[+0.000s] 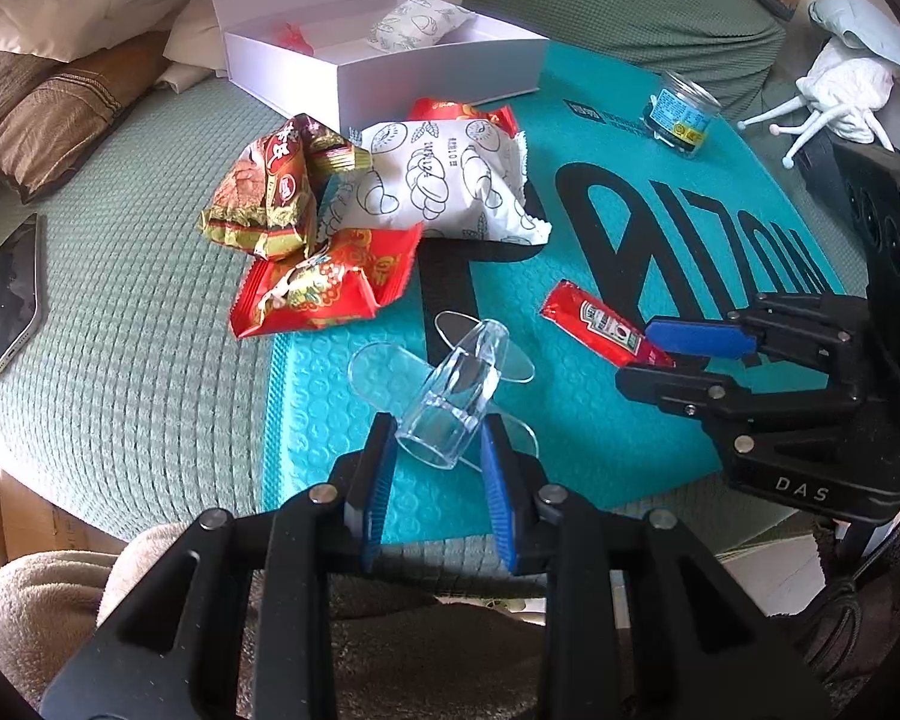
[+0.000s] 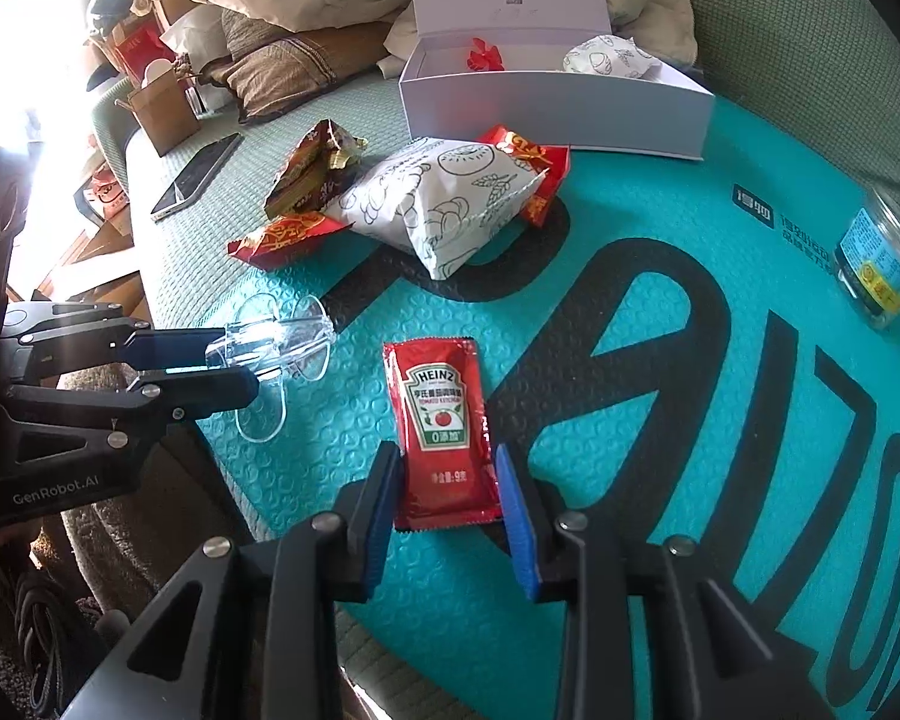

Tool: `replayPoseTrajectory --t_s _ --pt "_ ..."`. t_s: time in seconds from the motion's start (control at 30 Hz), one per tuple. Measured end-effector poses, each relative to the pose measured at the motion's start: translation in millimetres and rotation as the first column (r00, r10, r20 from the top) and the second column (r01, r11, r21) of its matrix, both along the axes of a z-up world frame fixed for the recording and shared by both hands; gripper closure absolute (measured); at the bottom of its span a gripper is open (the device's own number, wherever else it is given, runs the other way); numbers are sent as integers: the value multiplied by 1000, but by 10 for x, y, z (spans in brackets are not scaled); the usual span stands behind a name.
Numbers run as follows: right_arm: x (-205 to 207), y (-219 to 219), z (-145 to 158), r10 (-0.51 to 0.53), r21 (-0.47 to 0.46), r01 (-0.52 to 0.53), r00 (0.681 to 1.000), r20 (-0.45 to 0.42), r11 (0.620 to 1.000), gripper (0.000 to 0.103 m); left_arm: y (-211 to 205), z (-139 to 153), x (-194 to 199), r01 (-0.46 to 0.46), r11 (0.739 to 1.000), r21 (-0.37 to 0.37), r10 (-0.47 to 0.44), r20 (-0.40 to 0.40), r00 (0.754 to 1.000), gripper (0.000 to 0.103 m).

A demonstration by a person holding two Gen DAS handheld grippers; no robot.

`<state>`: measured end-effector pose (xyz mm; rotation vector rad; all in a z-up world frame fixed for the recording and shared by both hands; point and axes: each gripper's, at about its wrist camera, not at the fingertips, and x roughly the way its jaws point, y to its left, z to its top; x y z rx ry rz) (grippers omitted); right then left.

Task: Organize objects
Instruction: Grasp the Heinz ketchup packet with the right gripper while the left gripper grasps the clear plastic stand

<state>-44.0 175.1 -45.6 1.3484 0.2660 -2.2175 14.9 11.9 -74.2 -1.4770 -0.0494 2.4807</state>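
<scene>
A clear plastic stand (image 1: pixel 450 384) lies on the teal bubble mailer (image 1: pixel 630 420). My left gripper (image 1: pixel 438 450) is open, its fingers on either side of the stand's near end; it also shows in the right wrist view (image 2: pixel 234 360). A red Heinz ketchup sachet (image 2: pixel 444 432) lies flat on the mailer. My right gripper (image 2: pixel 447 480) is open and straddles the sachet's near half; in the left wrist view (image 1: pixel 642 354) its tips sit at the sachet (image 1: pixel 600 330). A pile of snack packets (image 1: pixel 378 204) lies beyond, before an open white box (image 1: pixel 390 60).
A phone (image 1: pixel 12 294) lies on the green bedcover at the left. A small jar (image 1: pixel 681 114) stands on the mailer's far right. Pillows and bedding are behind the box. A cardboard box (image 2: pixel 162 102) stands at the far left.
</scene>
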Motion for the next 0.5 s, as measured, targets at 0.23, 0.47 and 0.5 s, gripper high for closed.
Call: replayPoseTrajectory --t_s 0.23,0.47,0.5 --pt "-24 -58 -12 14 14 -14 1000 -8 1000 56 -22 -2 -18 4 1000 11 -3 -17 1000 76" --pt "-44 -73 -30 28 18 -28 999 -27 999 52 -13 14 -53 12 1000 9 -11 -37 999 76" --pt "-42 -72 -33 30 16 -29 999 -28 999 51 -12 16 -58 11 1000 8 -11 -37 999 76"
